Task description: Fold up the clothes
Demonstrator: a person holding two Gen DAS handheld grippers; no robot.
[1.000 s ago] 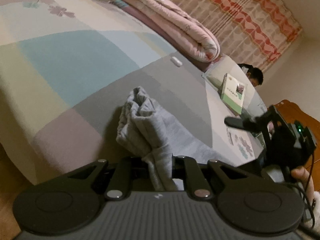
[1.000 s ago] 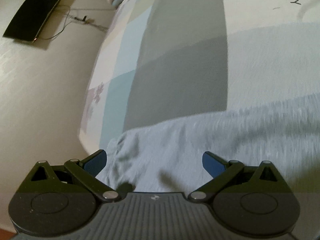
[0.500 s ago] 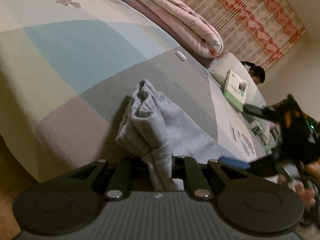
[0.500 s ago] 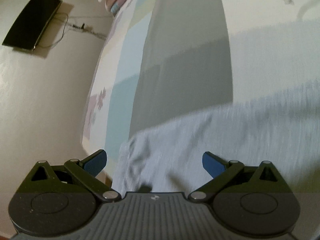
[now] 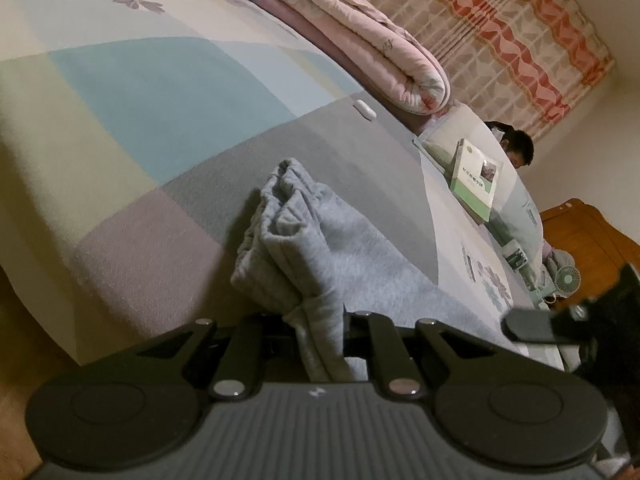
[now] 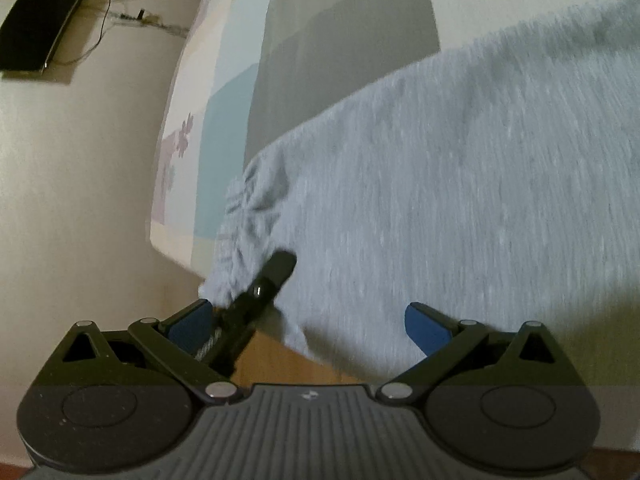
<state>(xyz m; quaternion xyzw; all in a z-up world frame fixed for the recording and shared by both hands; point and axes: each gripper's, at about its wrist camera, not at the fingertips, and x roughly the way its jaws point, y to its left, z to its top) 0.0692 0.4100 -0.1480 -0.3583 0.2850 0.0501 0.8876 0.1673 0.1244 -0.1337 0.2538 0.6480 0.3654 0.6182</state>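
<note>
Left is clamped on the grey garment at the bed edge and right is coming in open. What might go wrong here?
1. The left gripper pinches only a bunched fold of the grey garment; a tug may slip it.
2. The open right gripper sits close to the left gripper's finger; they may collide.
3. The garment overhangs the bed edge and may slide off.

The left wrist view sits low at the bed (image 5: 168,128) edge, facing along it toward the curtain (image 5: 480,40). The right wrist view looks down close over the same bed (image 6: 344,40). Both share the grey garment (image 5: 340,248) (image 6: 460,180).
</note>
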